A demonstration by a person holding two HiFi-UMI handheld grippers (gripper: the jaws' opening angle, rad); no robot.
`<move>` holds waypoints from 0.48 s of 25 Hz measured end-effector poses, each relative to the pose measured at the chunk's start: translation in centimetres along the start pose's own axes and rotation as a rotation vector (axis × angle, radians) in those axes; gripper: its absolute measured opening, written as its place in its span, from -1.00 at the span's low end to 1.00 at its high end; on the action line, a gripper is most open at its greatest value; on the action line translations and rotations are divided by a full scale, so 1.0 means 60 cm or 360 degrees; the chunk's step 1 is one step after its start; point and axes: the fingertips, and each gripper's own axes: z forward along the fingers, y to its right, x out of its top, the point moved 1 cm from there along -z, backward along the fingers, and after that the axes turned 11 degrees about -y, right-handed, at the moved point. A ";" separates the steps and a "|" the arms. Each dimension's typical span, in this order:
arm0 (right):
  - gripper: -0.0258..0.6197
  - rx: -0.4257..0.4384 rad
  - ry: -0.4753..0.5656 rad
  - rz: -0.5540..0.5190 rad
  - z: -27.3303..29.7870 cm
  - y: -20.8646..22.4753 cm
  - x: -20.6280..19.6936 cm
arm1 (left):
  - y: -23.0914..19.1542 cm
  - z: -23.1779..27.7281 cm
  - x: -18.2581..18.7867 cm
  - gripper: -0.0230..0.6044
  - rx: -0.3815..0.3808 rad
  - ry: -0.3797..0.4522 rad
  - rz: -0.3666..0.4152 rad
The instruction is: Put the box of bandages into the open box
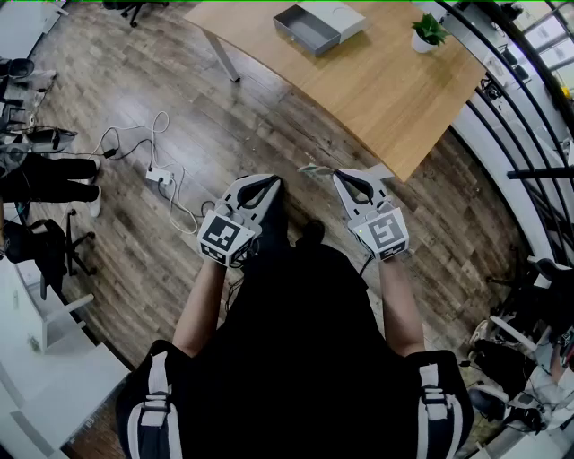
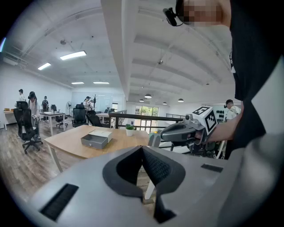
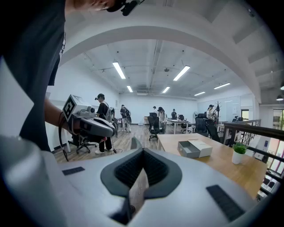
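Observation:
The open box [image 1: 317,27] is a grey drawer-like tray with a white lid beside it, on the far side of the wooden table [image 1: 386,85]; it also shows as the open box [image 2: 95,140] and the open box [image 3: 197,148]. My right gripper [image 1: 342,176] is shut on a thin flat box of bandages [image 1: 311,168], held in the air in front of my body, well short of the table. That box of bandages [image 3: 138,191] shows edge-on between the jaws, and from the side as the box of bandages [image 2: 154,140]. My left gripper [image 1: 268,183] is shut with nothing in it.
A small plant in a white pot [image 1: 429,34] stands near the table's right corner. A power strip with white cables [image 1: 161,175] lies on the wooden floor at left. A dark railing [image 1: 525,125] runs along the right. Office chairs and people are at the far left.

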 end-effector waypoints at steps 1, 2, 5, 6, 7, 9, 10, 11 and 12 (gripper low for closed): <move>-0.84 0.0003 0.0021 -0.0003 -0.002 -0.001 0.003 | 0.002 0.002 -0.003 -0.85 -0.0002 -0.0006 0.0010; -0.84 0.0007 0.0039 -0.0006 -0.004 -0.002 0.005 | 0.005 0.005 -0.005 -0.85 -0.0004 -0.0012 0.0018; -0.84 0.0017 0.0044 -0.0021 -0.013 -0.009 -0.004 | 0.018 0.009 -0.010 -0.85 -0.0011 -0.0009 0.0022; -0.84 0.0019 0.0036 -0.0030 -0.016 -0.011 -0.008 | 0.022 0.010 -0.011 -0.85 -0.0014 -0.0006 0.0017; -0.84 0.0021 0.0032 -0.0037 -0.018 -0.014 -0.011 | 0.026 0.011 -0.012 -0.85 -0.0017 -0.0004 0.0013; -0.84 0.0025 0.0028 -0.0040 -0.024 -0.017 -0.012 | 0.035 0.012 -0.011 -0.85 -0.0024 -0.0005 0.0014; -0.84 0.0026 0.0025 -0.0037 -0.027 -0.017 -0.012 | 0.039 0.013 -0.010 -0.85 -0.0026 -0.0004 0.0019; -0.84 0.0026 0.0021 -0.0032 -0.029 -0.016 -0.013 | 0.041 0.014 -0.008 -0.85 -0.0027 -0.0004 0.0024; -0.84 0.0027 0.0017 -0.0027 -0.030 -0.015 -0.014 | 0.044 0.015 -0.007 -0.85 -0.0027 -0.0003 0.0026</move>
